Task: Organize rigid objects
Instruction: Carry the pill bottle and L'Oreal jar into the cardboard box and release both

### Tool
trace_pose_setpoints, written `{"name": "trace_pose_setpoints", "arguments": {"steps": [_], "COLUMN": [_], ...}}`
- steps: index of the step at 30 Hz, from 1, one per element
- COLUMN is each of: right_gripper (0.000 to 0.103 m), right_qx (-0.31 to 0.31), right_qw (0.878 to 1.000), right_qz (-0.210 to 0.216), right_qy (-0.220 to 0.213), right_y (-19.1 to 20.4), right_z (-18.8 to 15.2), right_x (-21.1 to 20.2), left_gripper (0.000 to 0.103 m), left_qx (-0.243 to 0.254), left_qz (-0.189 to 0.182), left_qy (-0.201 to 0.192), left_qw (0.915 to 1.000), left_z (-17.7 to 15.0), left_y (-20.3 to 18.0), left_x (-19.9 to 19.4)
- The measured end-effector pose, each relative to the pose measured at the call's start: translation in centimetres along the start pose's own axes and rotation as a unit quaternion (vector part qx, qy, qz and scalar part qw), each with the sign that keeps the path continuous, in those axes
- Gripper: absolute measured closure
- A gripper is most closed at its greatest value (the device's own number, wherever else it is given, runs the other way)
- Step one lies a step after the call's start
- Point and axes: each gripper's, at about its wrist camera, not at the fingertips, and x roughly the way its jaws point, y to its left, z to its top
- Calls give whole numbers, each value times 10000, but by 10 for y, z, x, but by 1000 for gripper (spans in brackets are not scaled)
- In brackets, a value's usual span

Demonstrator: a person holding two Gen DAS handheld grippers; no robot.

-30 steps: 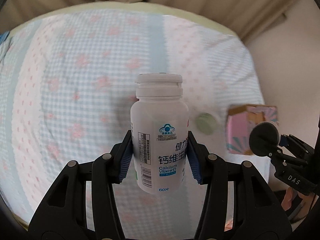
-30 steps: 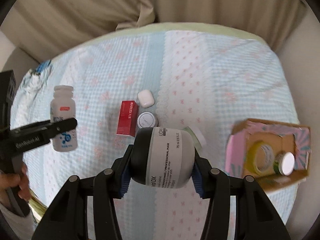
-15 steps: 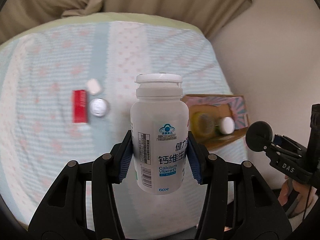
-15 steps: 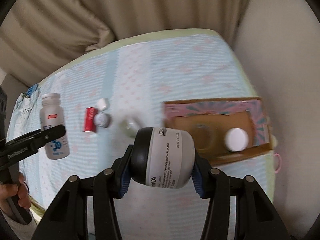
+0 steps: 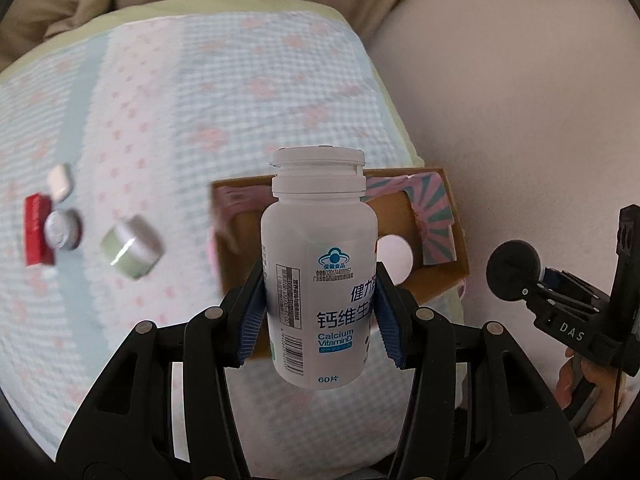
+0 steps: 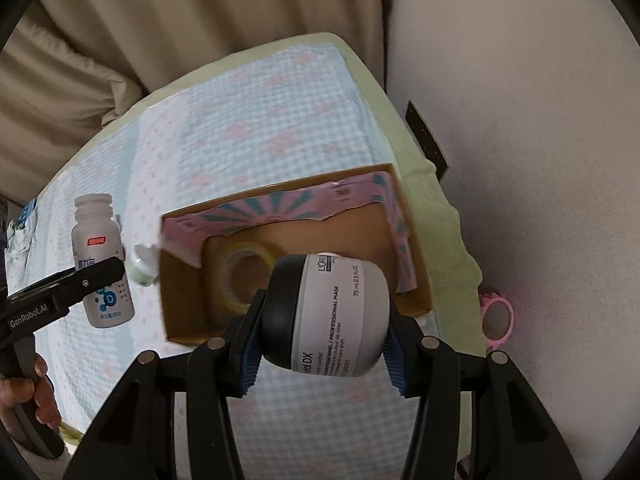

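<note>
Both loads are in the carrying step, above the cardboard box (image 6: 416, 272). The left gripper (image 5: 320, 320) is clamped on the white vitamin bottle (image 5: 320, 280), in front of the box; the right gripper (image 6: 322, 344) squeezes the grey mask jar (image 6: 332, 316) over the box's near edge. Next, probably, each must be lowered inside beside the tape roll (image 6: 236, 276) and released

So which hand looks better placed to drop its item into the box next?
Probably right: its tool holds the mask jar right by the cardboard box; the left's vitamin bottle looks farther off.
</note>
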Motion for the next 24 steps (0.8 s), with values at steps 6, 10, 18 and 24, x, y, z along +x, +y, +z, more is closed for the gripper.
{"name": "trace_pose_setpoints", "arguments": {"steps": [6,10,18,24], "right_gripper": [56,56,56,55], "right_qx": [-52,-212,-354,-436], "right_qw": [9998,9993,9983,9976], "right_qz": [109,134,204,150], "right_qy": [150,266,426,512], "right_y": [-27,-33,-36,-34], "right_z": [20,30,37,40], "right_x": [44,78,128,142], "left_gripper": [57,57,57,57], "left_qx": [83,138,386,658], "left_qz": [215,406,795,921], "left_qy": [184,334,512,517], "left_qw": [9996,9985,9948,9922], "left_z": [15,17,11,9], "left_y": [-18,-17,-15,-19], "left_x": [53,90,134,141]}}
